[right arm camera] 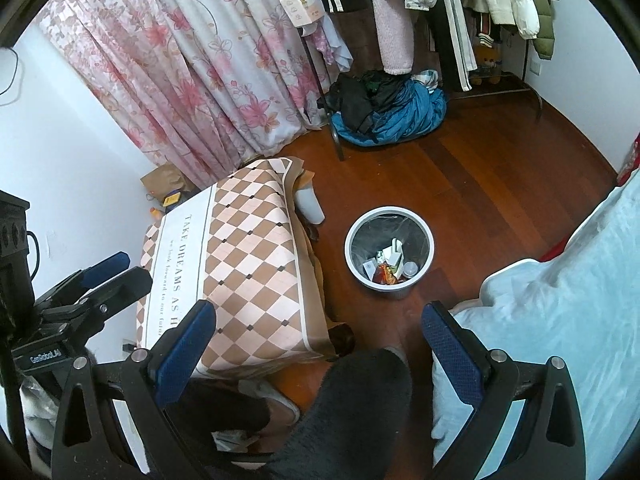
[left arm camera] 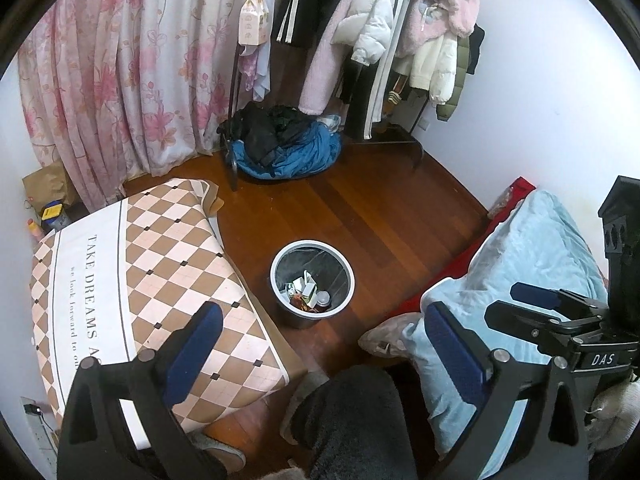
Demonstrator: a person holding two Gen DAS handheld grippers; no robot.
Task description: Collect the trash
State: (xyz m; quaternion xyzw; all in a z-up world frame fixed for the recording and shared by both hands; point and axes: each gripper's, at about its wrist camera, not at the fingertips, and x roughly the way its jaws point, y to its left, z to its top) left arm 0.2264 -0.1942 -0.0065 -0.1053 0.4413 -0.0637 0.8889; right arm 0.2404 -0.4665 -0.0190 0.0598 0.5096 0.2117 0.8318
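The bin (left arm camera: pixel 312 282) is our landmark: a round grey plastic tub on the glossy red-brown plank floor (left arm camera: pixel 360 208), lined dark inside, with a heap of trash (left arm camera: pixel 308 294) at the bottom — white cartons, crinkled red wrappers, a small clear cup. From the right wrist the same bin (right arm camera: pixel 389 251) sits dead ahead, and the trash (right arm camera: pixel 390 266) is all inside it.

Left of the bin stands the worktop (left arm camera: pixel 168 264), draped in a smooth cloth of tan and cream diamonds with a white printed band. Right of the bin, a soft, rumpled pale-blue quilt (left arm camera: pixel 532 248) spills over a bed. Beyond the bin, a blue and black heap of clothes (left arm camera: pixel 286 148) lies under a rack of puffy and fleecy coats (left arm camera: pixel 384 28), and floral pink curtains (left arm camera: pixel 120 60) hang in deep folds.

The left gripper (left arm camera: pixel 320 344) hovers above the bin's near side, blue-padded jaws spread wide, nothing between them. The right gripper (right arm camera: pixel 320 340) is likewise wide and empty. Under both, a knee in fuzzy dark fabric (left arm camera: pixel 352 420).
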